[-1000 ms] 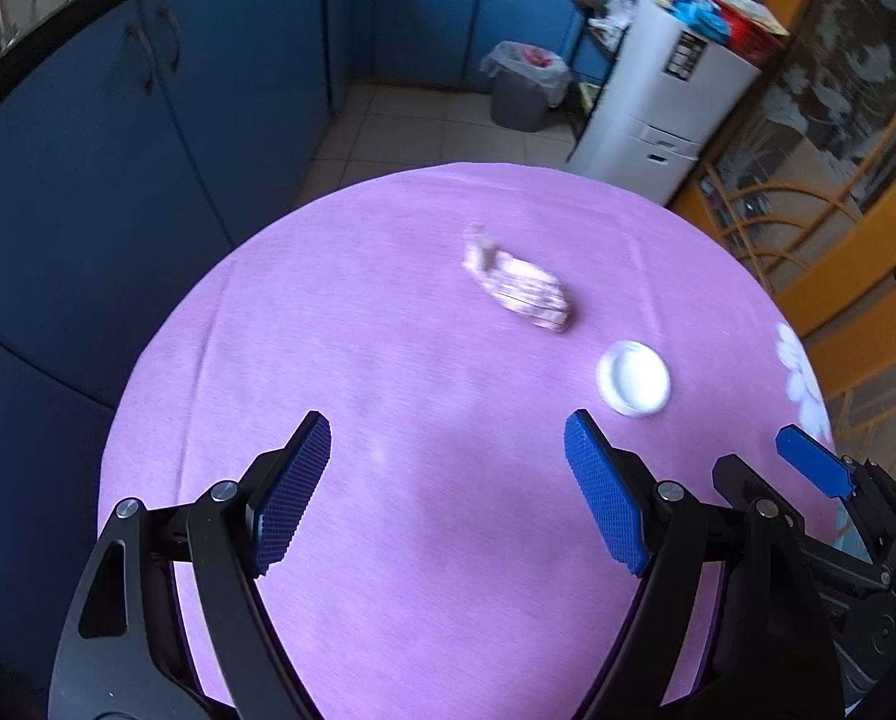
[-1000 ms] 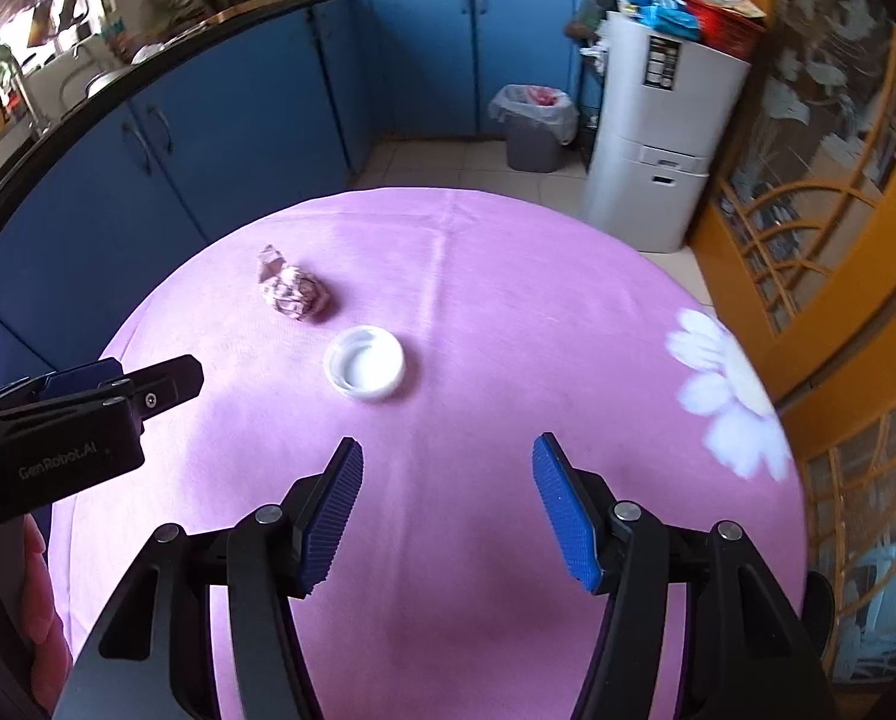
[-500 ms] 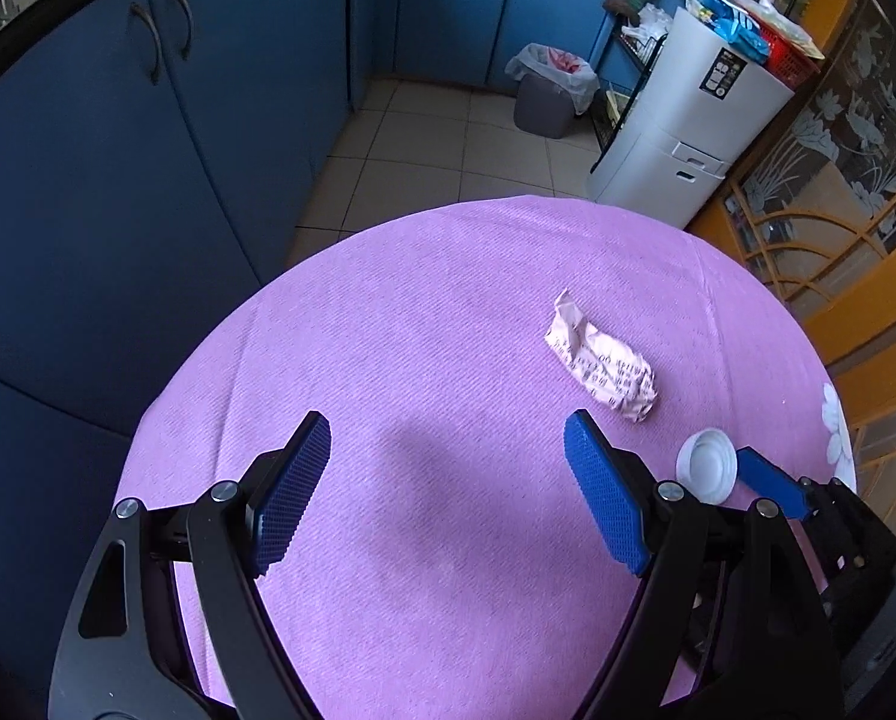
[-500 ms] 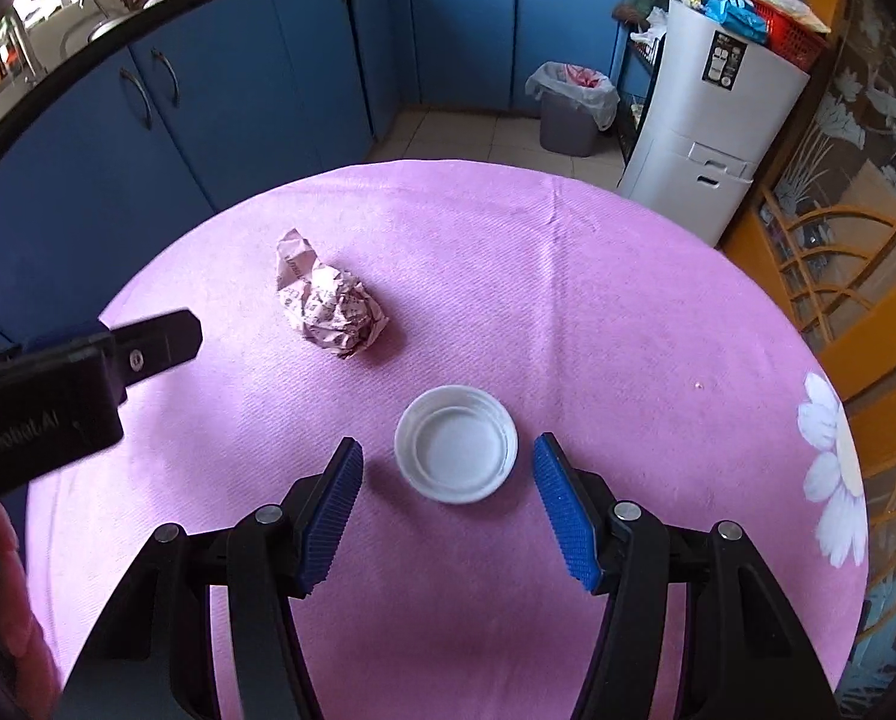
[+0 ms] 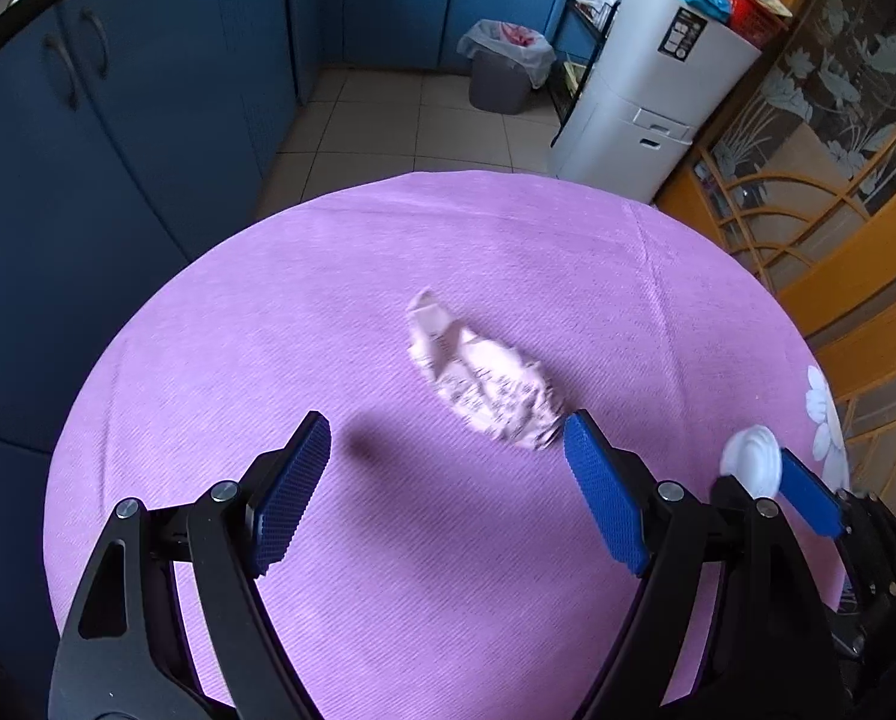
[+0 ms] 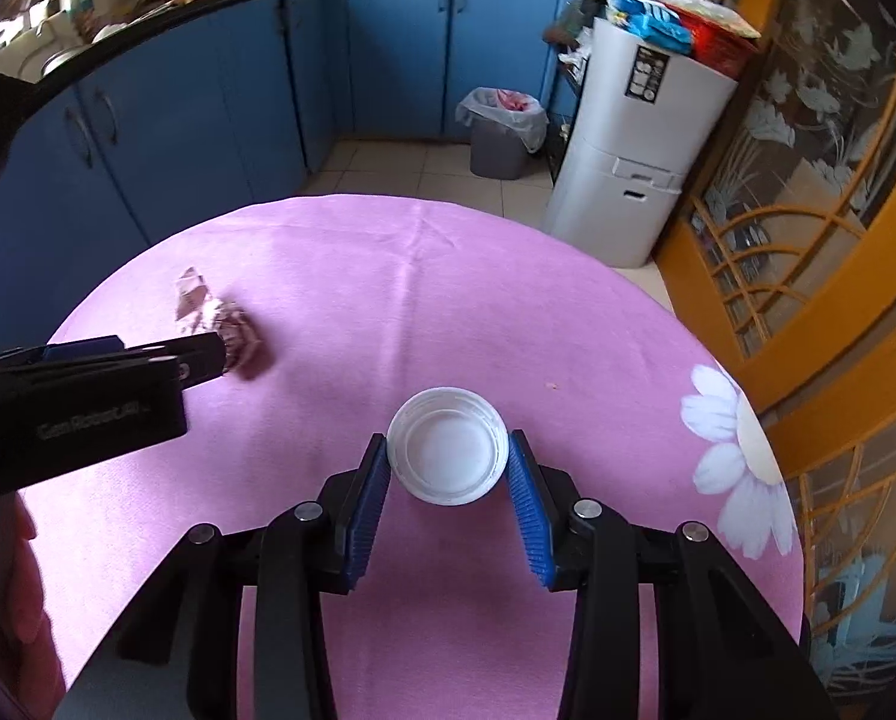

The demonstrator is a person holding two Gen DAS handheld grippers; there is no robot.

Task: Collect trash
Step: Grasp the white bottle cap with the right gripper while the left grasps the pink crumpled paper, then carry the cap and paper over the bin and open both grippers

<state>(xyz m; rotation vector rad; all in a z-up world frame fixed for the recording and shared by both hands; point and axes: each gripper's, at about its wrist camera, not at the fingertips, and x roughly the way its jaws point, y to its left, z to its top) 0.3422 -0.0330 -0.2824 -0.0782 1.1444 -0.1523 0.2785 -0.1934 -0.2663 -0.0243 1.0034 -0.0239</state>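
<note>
At a round surface point(image 6: 448, 276) draped in pink cloth, the right gripper point(image 6: 448, 501) pinches a white plastic lid point(image 6: 446, 455) between its blue pads, ready to lift it as trash. The left gripper point(image 5: 448, 480), jaws spread wide, hovers just short of a crumpled paper wrapper point(image 5: 484, 381). Half a second earlier, the right gripper stood open around the lid, and the left sat farther from the wrapper.

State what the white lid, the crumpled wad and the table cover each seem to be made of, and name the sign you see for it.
White lid: likely plastic, smooth, with a moulded ribbed rim and a soft sheen.
Crumpled wad: probably thin printed paper, matt, with sharp creases and dark print.
Table cover: seemingly woven cloth, matt purple, with fine ribbing, fold lines and a white flower print.
</note>
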